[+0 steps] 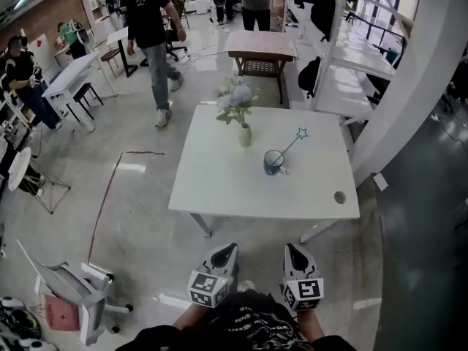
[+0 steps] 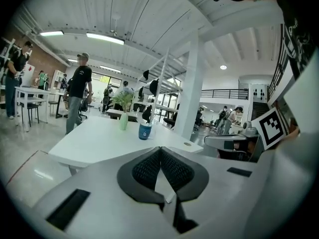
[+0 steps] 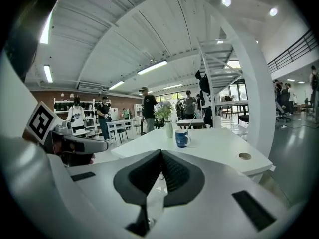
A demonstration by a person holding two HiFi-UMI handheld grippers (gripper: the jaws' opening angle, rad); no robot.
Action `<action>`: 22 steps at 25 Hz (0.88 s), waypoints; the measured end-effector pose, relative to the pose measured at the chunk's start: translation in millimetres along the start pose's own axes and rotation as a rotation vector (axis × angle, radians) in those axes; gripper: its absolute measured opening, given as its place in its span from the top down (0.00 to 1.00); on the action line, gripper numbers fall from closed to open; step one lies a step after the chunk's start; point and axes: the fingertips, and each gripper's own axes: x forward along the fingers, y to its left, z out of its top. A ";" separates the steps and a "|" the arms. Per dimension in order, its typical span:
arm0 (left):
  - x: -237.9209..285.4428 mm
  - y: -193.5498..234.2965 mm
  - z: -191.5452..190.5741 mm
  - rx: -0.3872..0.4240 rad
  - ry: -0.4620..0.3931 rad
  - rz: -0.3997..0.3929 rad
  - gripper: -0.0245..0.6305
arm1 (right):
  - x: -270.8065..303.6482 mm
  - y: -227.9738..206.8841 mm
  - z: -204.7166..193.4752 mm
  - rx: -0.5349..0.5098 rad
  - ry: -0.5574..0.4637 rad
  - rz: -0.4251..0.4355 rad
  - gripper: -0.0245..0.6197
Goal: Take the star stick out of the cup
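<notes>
Bright ceiling strip lights, fisheye-warped edges

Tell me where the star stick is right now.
In the head view the star stick stands in the blue cup on the white table, leaning to the right, just right of the flower vase.

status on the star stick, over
Left tongs and right tongs shut, empty, short of table. Star stick in blue cup, untouched. Vase beside cup, not blocking.

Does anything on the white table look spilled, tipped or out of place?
Nothing stands out: the cup stands upright on the table with the star stick leaning in it, the vase upright nearby.
</notes>
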 end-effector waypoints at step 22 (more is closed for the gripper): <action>197.0 157.4 82.3 0.022 0.031 -0.156 0.93 | 200.8 -77.1 66.3 0.083 -0.071 -0.244 0.95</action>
